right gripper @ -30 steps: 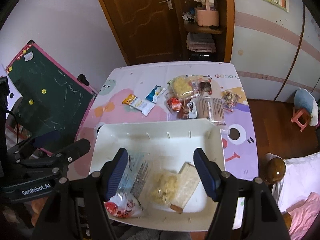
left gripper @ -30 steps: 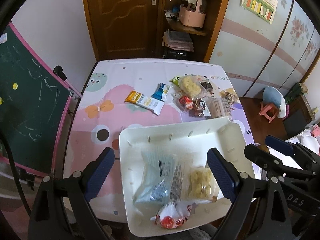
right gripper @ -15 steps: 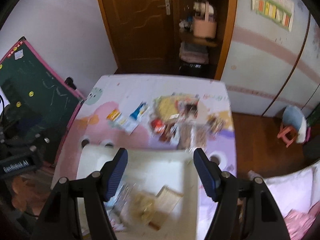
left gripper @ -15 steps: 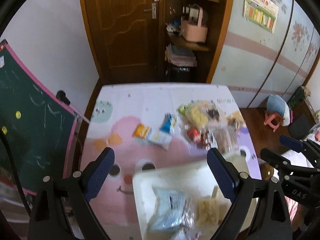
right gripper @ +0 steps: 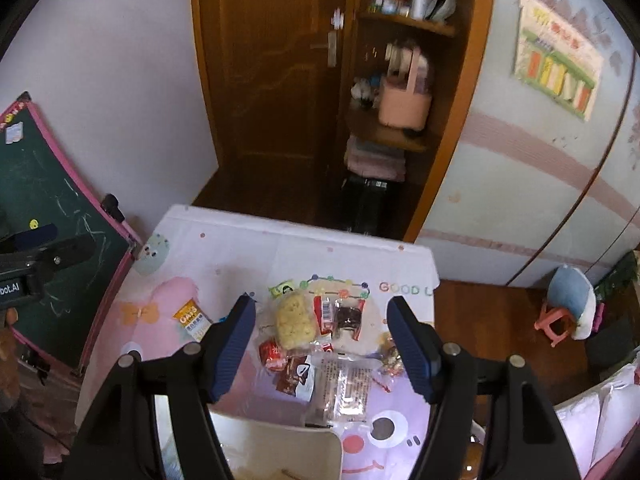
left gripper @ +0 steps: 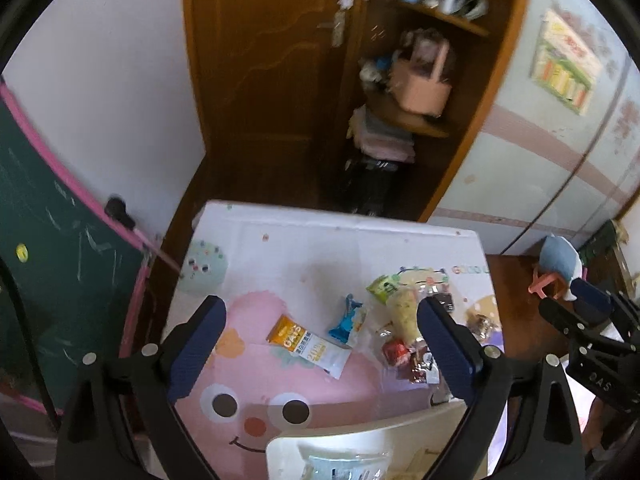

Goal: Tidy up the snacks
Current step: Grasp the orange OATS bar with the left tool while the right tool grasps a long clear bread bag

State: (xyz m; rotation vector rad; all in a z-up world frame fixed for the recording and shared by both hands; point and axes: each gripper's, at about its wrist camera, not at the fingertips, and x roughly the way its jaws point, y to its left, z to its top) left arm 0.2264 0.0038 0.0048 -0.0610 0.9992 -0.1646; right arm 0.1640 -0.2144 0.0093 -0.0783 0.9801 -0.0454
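A white tray (left gripper: pixel 360 436) sits at the near table edge with a pale blue packet (left gripper: pixel 344 466) inside. Beyond it lie loose snacks: an orange-and-white oat bar (left gripper: pixel 308 346), a small blue packet (left gripper: pixel 346 320), a green packet (left gripper: pixel 382 286), a bag of pale puffs (right gripper: pixel 294 322), a red packet (right gripper: pixel 272 354) and a clear pack of brown biscuits (right gripper: pixel 346 390). My left gripper (left gripper: pixel 319 304) hangs open above the oat bar and holds nothing. Over the snack pile my right gripper (right gripper: pixel 320 302) also stands open and empty. The tray's far rim (right gripper: pixel 280 436) shows low in the right wrist view.
The table wears a pink cartoon cloth (left gripper: pixel 280 248). A green chalkboard (left gripper: pixel 60 280) leans at its left. A wooden door and corner shelf (right gripper: pixel 400 128) stand behind. A small pink stool (right gripper: pixel 560 320) is on the floor at right.
Both grippers rose and moved forward from over the tray toward the loose snacks, so the tray slid to the bottom of both views. Their jaws stayed open.
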